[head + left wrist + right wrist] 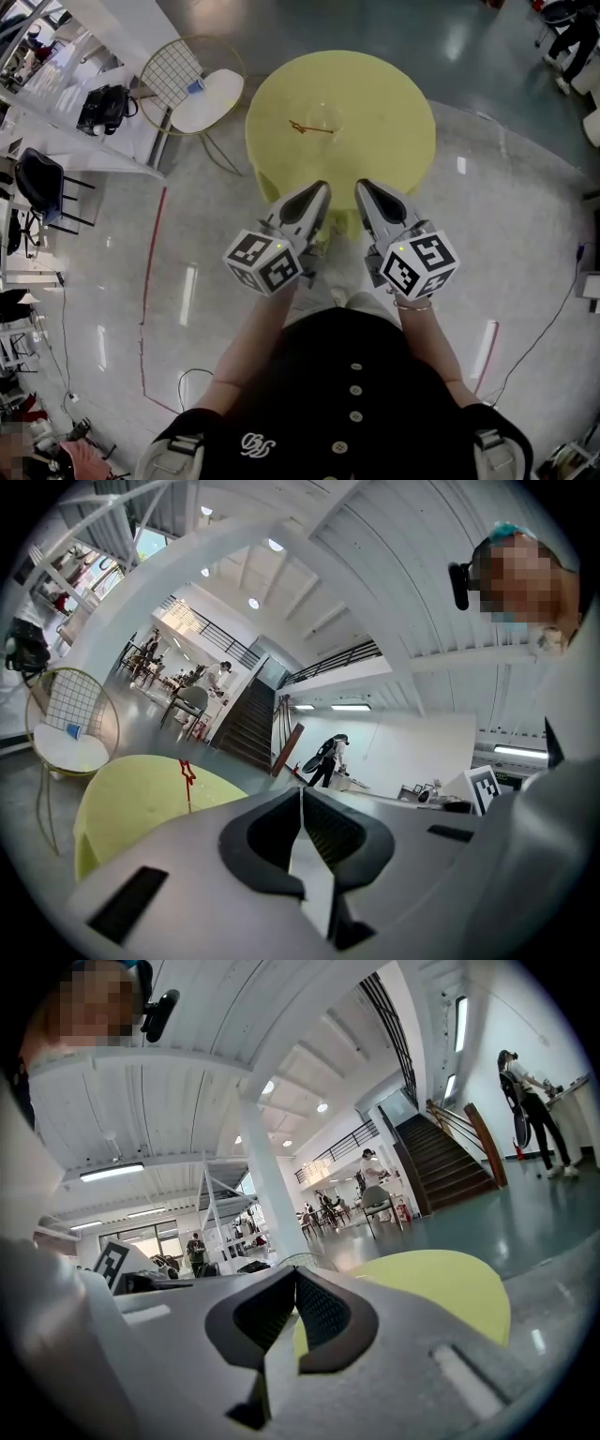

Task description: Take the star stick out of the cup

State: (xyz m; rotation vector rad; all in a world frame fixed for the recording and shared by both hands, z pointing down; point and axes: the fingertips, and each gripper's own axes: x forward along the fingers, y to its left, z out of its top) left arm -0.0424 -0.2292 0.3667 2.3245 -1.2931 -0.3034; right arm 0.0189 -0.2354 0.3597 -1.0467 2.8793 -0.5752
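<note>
Both the left gripper (pixel 321 190) and right gripper (pixel 362 187) hover closed and empty short of the table (pixel 398 89), apparently poised for the star stick (pixel 304 127) in the cup (pixel 325 118).

Yellow tbl (pixel 394 103), red star stick (pixel 187 780), grid-backed white chair (pixel 208 101).

We take the round yellow table (pixel 394 150) as our mark. Just left of it stands a gold wire-backed chair (pixel 178 66) with a white seat, and a small blue thing (pixel 194 86) lies on the seat. Farther left of the table we see a black bag (pixel 103 109) and a black chair (pixel 39 183). A thin red line (pixel 150 262) crosses the glossy floor (pixel 487 244) left of the table. Beyond the table, the left gripper view shows a dark staircase (pixel 246 726) and a person with a backpack (pixel 326 759).
</note>
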